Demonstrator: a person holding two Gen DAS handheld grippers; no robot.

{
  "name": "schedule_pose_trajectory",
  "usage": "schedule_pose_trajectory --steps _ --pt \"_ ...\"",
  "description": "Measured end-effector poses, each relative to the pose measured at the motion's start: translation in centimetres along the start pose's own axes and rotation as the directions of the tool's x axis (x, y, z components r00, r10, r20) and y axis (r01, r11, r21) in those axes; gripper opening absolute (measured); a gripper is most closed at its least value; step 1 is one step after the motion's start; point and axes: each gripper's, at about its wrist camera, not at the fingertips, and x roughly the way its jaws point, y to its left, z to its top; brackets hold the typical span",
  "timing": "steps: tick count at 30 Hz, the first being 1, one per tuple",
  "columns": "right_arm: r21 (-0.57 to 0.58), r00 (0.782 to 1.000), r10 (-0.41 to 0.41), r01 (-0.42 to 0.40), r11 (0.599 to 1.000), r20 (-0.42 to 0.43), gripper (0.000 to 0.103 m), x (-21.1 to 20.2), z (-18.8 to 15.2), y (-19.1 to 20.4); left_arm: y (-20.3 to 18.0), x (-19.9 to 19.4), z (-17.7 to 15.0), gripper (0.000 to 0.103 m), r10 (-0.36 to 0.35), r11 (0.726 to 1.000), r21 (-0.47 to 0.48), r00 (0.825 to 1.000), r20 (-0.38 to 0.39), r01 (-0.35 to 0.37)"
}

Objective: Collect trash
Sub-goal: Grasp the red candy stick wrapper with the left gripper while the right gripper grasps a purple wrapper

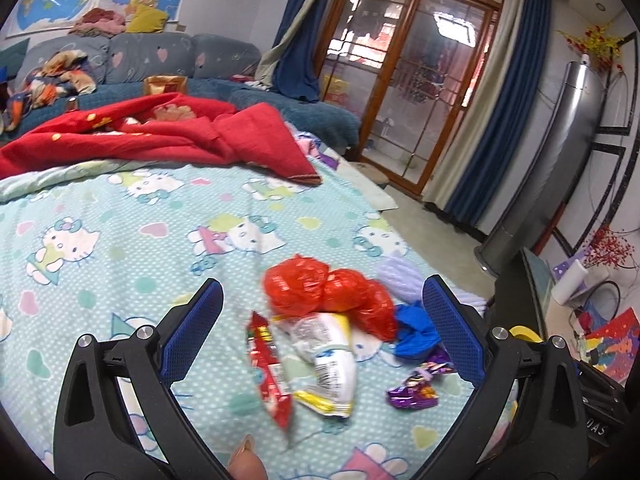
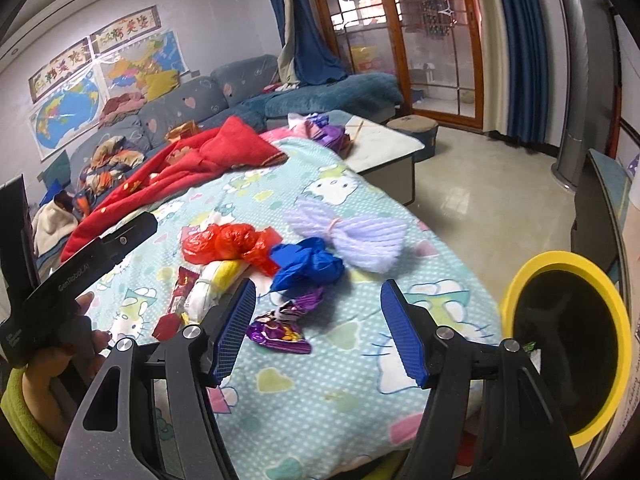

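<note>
Trash lies in a small heap on the cartoon-cat bedsheet (image 1: 120, 216): a crumpled red plastic bag (image 1: 320, 288) (image 2: 224, 244), a blue bag (image 1: 416, 330) (image 2: 306, 262), a red snack wrapper (image 1: 268, 364) (image 2: 178, 300), a white-and-yellow packet (image 1: 330, 364) (image 2: 216, 280), a purple foil wrapper (image 1: 416, 388) (image 2: 280, 328) and a pale lilac mesh bundle (image 2: 360, 236). My left gripper (image 1: 320, 296) is open and hovers over the heap, nothing between its pads. My right gripper (image 2: 318, 292) is open too, just right of the purple wrapper. A bin with a yellow rim (image 2: 568, 336) stands beside the bed at the right.
A red blanket (image 1: 160, 132) is bunched at the far side of the bed, with a grey-blue sofa (image 2: 208, 100) behind it. A low white table (image 2: 380, 148) and bare floor (image 2: 488, 200) lie beyond the bed's right edge. A hand (image 2: 52, 368) holds the left gripper's handle.
</note>
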Motion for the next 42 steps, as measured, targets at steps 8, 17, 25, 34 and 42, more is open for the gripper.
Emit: schedule_pose_trajectory --steps 8,17,25,34,42 --pt "0.019 0.997 -0.001 0.003 1.0 -0.077 0.063 4.0 -0.4 0.9 2.9 1.8 -1.0 0.092 0.052 0.997 -0.047 0.995 -0.084 -0.056" --pt "0.091 0.99 0.018 -0.006 0.996 -0.142 0.057 7.4 -0.6 0.5 4.4 4.0 -2.5 0.072 0.01 0.993 -0.11 0.984 -0.179 -0.03" --pt "0.127 0.979 0.066 -0.041 0.991 -0.194 0.034 8.7 -1.5 0.1 4.5 5.2 -3.3 0.04 -0.022 0.991 -0.133 0.971 -0.238 -0.01" --pt "0.089 0.975 0.096 -0.079 0.993 -0.202 0.024 7.5 -2.1 0.3 4.8 6.3 -4.0 0.011 -0.081 0.986 -0.163 0.951 -0.297 0.033" --pt "0.067 0.974 0.103 -0.091 0.994 -0.202 0.02 5.9 -2.2 -0.2 4.6 4.2 -2.9 0.006 -0.071 0.988 -0.149 0.976 -0.206 0.041"
